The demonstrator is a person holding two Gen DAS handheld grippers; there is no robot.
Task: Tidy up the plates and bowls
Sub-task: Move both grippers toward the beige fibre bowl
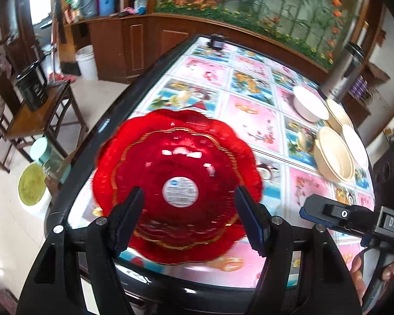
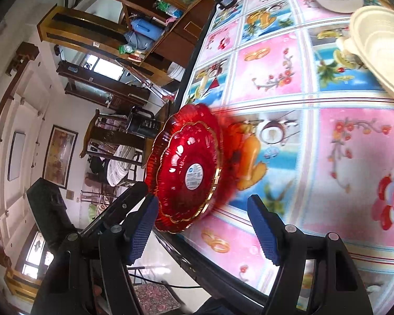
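Observation:
A stack of red scalloped glass plates (image 1: 176,183) with gold rims and a round white label lies on the patterned table near its front left edge. It also shows in the right wrist view (image 2: 186,170). My left gripper (image 1: 189,218) is open, its jaws spread above the plates' near side, empty. My right gripper (image 2: 199,225) is open and empty, just right of the plates; it shows in the left wrist view (image 1: 325,214). A white bowl (image 1: 308,103) and several cream bowls (image 1: 333,155) sit at the far right.
The table (image 1: 252,120) has a colourful picture cloth and a black rim. A steel flask (image 1: 344,71) stands behind the bowls. A small dark object (image 1: 216,41) sits at the far edge. A wooden side table (image 1: 36,115) and buckets (image 1: 34,186) stand on the left.

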